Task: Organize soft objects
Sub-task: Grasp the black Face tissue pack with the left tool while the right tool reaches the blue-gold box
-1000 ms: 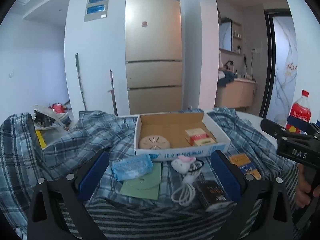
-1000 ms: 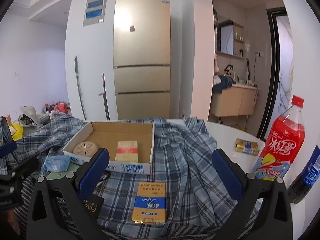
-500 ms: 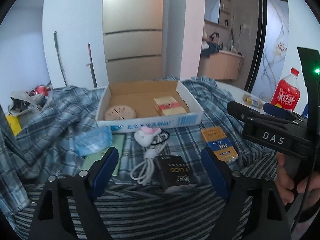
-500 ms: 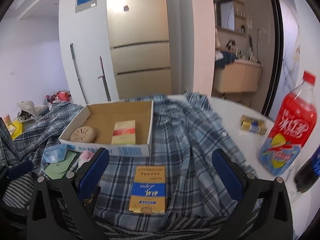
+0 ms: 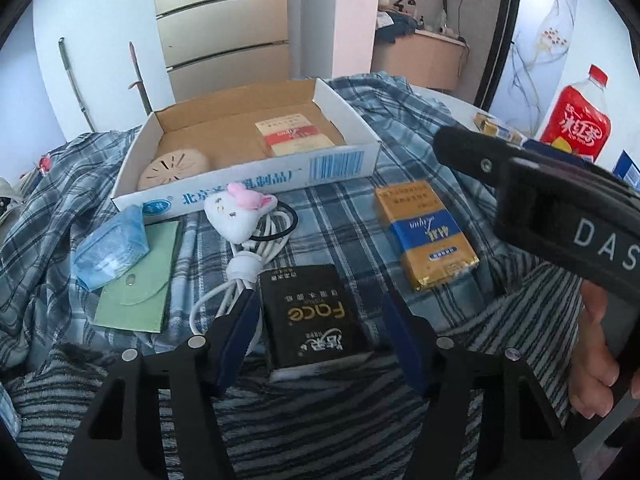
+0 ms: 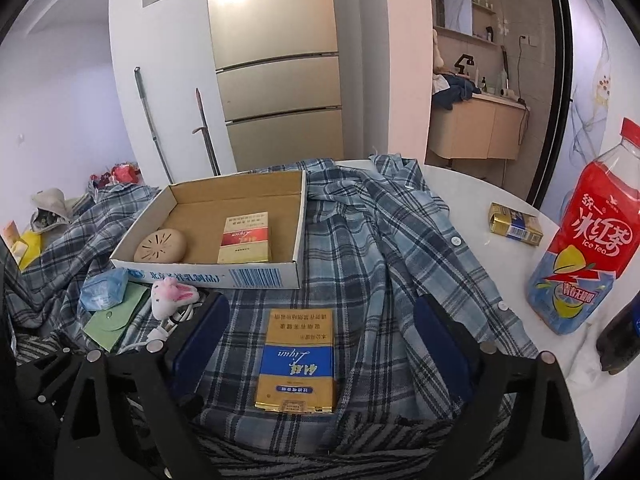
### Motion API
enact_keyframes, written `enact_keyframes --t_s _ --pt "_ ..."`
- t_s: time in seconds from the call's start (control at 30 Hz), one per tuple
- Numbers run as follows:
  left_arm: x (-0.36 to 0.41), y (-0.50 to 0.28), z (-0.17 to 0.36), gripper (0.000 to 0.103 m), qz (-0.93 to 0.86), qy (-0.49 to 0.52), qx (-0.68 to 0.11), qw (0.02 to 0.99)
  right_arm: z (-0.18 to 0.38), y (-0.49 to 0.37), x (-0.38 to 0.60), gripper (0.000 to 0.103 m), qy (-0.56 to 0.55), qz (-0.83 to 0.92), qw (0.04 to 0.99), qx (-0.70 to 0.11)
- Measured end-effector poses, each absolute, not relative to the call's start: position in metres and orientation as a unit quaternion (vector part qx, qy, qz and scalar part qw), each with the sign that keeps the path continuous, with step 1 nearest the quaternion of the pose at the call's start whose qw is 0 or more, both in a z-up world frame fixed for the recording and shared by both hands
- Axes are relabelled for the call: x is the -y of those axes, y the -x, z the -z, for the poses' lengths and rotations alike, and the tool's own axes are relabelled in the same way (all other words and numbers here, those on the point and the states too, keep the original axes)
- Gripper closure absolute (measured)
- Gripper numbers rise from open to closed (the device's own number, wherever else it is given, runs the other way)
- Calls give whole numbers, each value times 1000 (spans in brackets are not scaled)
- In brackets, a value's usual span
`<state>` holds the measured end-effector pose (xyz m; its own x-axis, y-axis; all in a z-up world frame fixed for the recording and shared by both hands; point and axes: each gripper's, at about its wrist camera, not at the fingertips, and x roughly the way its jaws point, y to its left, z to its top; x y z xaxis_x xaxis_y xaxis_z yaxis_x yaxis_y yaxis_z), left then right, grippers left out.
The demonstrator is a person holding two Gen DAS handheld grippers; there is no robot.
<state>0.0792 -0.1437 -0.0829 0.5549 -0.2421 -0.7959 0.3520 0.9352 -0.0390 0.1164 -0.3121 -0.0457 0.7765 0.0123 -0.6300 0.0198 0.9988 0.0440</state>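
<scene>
1. Between the left gripper's (image 5: pixel 320 340) spread jaws lies a black pack (image 5: pixel 314 318), flat on the plaid shirt (image 6: pixel 384 248) that covers the counter; the jaws are released, one either side of it, gripping nothing.
2. Ahead of those jaws and a little to their left sit the white cable (image 5: pixel 240 276) and the plush bunny (image 5: pixel 240 212), with a blue tissue packet (image 5: pixel 110 248) and a green pouch (image 5: pixel 136 284) further left.
3. Straight ahead beyond them stands the cardboard box (image 5: pixel 256 180), already holding a round tan puck (image 5: pixel 174 168) and a red-and-cream pack (image 5: pixel 294 138).
4. The right gripper's (image 6: pixel 320 332) jaws are likewise open and empty, straddling a yellow-and-blue pack (image 6: pixel 296 360).
5. My read: this is the approach step, each gripper lined up on a pack. Next, the jaws should settle lower, close gently, then lift toward the box.
6. To the right of the right jaws stands an iced-tea bottle (image 6: pixel 580 248), well apart.
</scene>
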Motion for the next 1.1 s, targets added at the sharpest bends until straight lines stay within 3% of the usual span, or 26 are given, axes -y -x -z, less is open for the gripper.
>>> enact_keyframes --t_s 0.3,0.4,1.1 --pt "137 -68 75 37 183 -49 -438 879 44 -116 310 10 -15 4 943 -331" --pt "133 -67 74 46 182 -31 -442 878 44 -115 311 10 -14 6 944 -331" --pt "148 -100 91 51 157 -74 -482 859 51 -122 312 10 -13 6 937 -350"
